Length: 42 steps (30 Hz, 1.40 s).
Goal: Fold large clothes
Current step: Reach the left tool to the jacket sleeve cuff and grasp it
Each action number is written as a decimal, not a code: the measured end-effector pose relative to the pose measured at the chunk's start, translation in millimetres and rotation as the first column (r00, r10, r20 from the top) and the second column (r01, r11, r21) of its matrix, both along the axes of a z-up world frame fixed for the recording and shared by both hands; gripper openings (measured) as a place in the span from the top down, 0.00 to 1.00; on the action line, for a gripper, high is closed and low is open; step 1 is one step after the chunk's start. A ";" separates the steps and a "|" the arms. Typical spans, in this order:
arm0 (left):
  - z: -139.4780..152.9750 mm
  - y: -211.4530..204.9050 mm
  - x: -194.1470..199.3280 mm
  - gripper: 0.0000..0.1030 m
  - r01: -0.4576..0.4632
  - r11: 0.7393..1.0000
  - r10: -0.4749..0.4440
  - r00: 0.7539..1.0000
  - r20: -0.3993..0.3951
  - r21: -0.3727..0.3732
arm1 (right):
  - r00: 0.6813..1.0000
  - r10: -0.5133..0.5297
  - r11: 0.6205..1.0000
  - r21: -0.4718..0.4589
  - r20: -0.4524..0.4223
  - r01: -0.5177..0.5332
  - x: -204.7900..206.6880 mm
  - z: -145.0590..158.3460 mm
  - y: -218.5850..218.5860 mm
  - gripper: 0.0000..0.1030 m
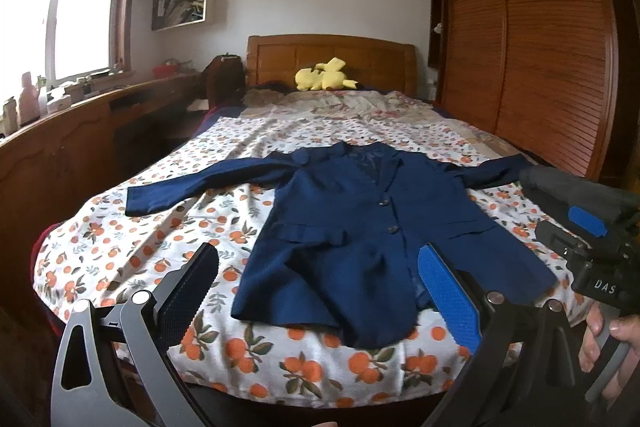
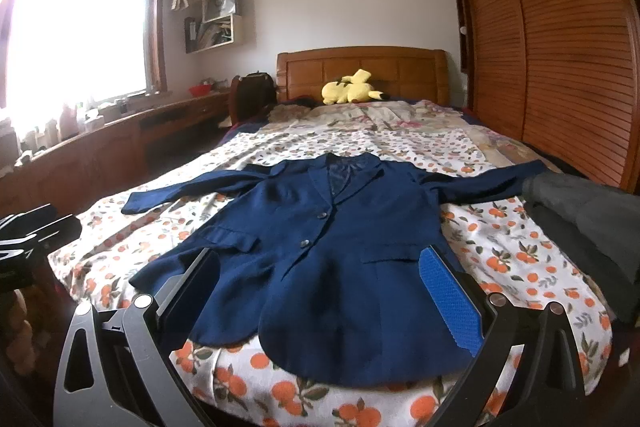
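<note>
The navy blazer [image 1: 352, 227] lay face up and buttoned on the orange-print bedspread [image 1: 140, 227], just ahead of both claws, its hem nearest them and its collar pointing away toward the headboard. Both sleeves were stretched out flat to either side. Nothing looked folded yet; to my eye the job had not begun, and the sleeves and body all remained to be turned in.

The left gripper [image 1: 324, 291] hung above the foot of the bed with its fingers spread wide and nothing between them, the blazer's hem showing in the gap. The right gripper [image 2: 320, 291] was likewise spread and empty, poised over the lower front of the blazer.

The left wrist view showed what the other did not: the right-hand tool's black body off to the right of the claw, with the person's hand [image 1: 612, 339] wrapped on its handle. The right wrist view gave instead a fuller look at a dark grey garment [image 2: 592, 223] lying to the right of the claw beside the blazer's far sleeve, and a clearer sight of both pocket flaps.
</note>
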<state>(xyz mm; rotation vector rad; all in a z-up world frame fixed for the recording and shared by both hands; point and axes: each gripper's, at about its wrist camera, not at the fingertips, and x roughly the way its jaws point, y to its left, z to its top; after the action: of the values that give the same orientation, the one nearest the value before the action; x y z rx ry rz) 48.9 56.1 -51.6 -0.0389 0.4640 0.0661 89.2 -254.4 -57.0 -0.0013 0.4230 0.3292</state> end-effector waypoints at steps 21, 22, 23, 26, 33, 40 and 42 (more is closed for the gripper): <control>-57.5 102.0 73.9 0.02 -0.208 0.978 0.208 0.970 -0.125 0.009 | 0.965 0.262 0.965 0.016 0.024 -0.263 122.7 -21.7 72.8 0.06; -59.2 105.9 77.1 0.02 -0.217 0.976 0.216 0.968 -0.129 0.009 | 0.961 0.277 0.961 0.016 0.016 -0.277 131.2 -23.5 79.5 0.06; -60.9 109.3 80.6 0.02 -0.225 0.974 0.224 0.966 -0.133 0.009 | 0.959 0.284 0.959 0.015 0.012 -0.284 135.7 -24.8 84.0 0.06; -65.3 120.3 92.6 0.02 -0.243 0.970 0.243 0.960 -0.142 0.016 | 0.952 0.305 0.952 0.013 0.005 -0.305 152.8 -29.4 98.5 0.06; -80.9 144.1 129.3 0.02 -0.235 0.971 0.238 0.951 -0.197 0.042 | 0.954 0.299 0.954 0.037 -0.034 -0.298 185.7 -55.4 114.5 0.06; -96.3 175.4 170.5 0.08 -0.201 0.979 0.200 0.952 -0.232 0.019 | 0.960 0.270 0.962 -0.029 -0.075 -0.273 204.4 -73.7 121.5 0.06; -98.7 187.5 182.2 0.12 -0.202 0.979 0.196 0.951 -0.240 0.003 | 0.960 0.267 0.962 -0.036 -0.084 -0.271 207.3 -77.2 123.2 0.06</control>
<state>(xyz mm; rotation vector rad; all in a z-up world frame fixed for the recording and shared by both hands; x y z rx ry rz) 231.1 243.6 -150.3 -0.1001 0.7012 0.2665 296.4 -131.2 -134.2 -0.0932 0.5101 0.5896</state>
